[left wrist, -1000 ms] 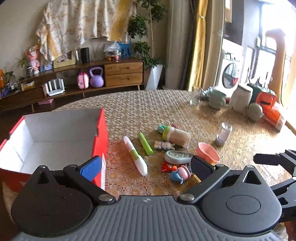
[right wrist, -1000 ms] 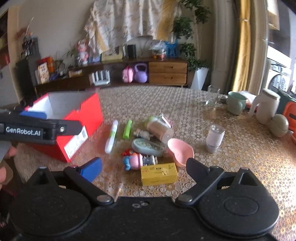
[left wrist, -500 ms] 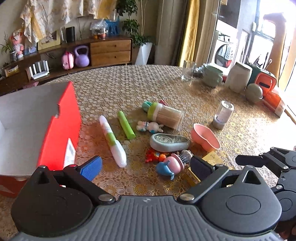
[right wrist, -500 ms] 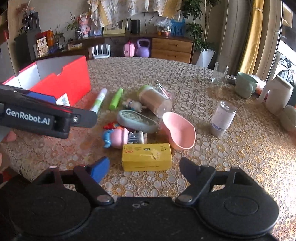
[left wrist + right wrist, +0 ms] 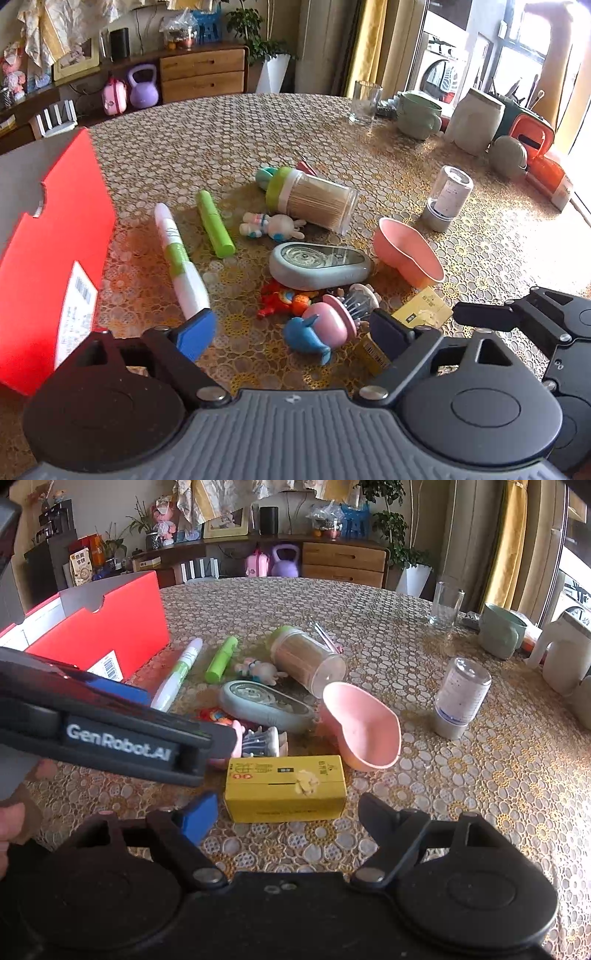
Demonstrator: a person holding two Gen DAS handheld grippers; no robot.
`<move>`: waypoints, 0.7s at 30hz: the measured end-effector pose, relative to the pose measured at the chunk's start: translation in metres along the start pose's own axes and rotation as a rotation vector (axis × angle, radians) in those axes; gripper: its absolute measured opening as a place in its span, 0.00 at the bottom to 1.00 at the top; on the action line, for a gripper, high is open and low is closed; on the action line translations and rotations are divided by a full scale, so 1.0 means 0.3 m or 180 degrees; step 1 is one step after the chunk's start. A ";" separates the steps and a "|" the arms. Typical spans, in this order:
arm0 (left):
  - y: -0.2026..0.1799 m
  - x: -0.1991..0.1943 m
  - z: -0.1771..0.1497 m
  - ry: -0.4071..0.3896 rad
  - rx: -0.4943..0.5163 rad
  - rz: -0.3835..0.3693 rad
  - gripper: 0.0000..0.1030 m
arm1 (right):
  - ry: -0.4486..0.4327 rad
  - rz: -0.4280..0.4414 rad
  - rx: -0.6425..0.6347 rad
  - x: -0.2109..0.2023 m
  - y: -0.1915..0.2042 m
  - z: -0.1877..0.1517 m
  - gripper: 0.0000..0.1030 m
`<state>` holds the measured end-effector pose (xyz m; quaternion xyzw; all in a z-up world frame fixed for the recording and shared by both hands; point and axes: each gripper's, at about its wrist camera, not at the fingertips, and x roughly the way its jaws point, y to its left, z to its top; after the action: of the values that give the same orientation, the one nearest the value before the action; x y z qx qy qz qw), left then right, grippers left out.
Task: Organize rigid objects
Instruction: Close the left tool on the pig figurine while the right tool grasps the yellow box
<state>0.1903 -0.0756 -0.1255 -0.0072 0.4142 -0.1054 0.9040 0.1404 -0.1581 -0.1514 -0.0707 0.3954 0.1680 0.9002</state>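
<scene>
Small objects lie clustered on the table: a white-green marker, a green tube, a toothpick jar, a rabbit figure, a grey-blue oval case, a pink heart dish, a pink-blue whale toy and a yellow box. A red open box stands at the left. My left gripper is open, just short of the whale toy. My right gripper is open, its fingers on either side of the yellow box's near edge.
A clear shaker, a glass, a green mug, a white jug and an orange container stand along the table's far right. The left gripper's body crosses the right wrist view.
Both grippers have moved forward and down toward the cluster. The left one also swung right, away from the red box. Both stay open.
</scene>
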 end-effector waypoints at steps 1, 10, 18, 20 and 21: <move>-0.003 0.006 0.002 0.0010 -0.0005 -0.0032 0.83 | 0.0006 0.0007 0.0008 0.004 -0.001 0.002 0.80; -0.007 0.054 0.020 0.0143 -0.0153 -0.0165 0.57 | 0.0014 0.0005 0.0042 0.018 0.001 -0.004 0.74; 0.006 0.083 0.006 0.0265 -0.0305 -0.0245 0.54 | -0.0023 -0.0003 0.0047 0.029 0.007 -0.002 0.71; 0.006 0.085 0.008 0.0262 -0.0303 -0.0249 0.53 | -0.0030 -0.0003 0.0033 0.030 0.005 -0.002 0.71; 0.005 0.086 0.009 0.0261 -0.0303 -0.0253 0.53 | -0.0034 -0.0002 0.0023 0.032 0.004 -0.002 0.70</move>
<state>0.2090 -0.0794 -0.1431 -0.0622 0.4548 -0.1216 0.8800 0.1456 -0.1549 -0.1590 -0.0666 0.3912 0.1666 0.9026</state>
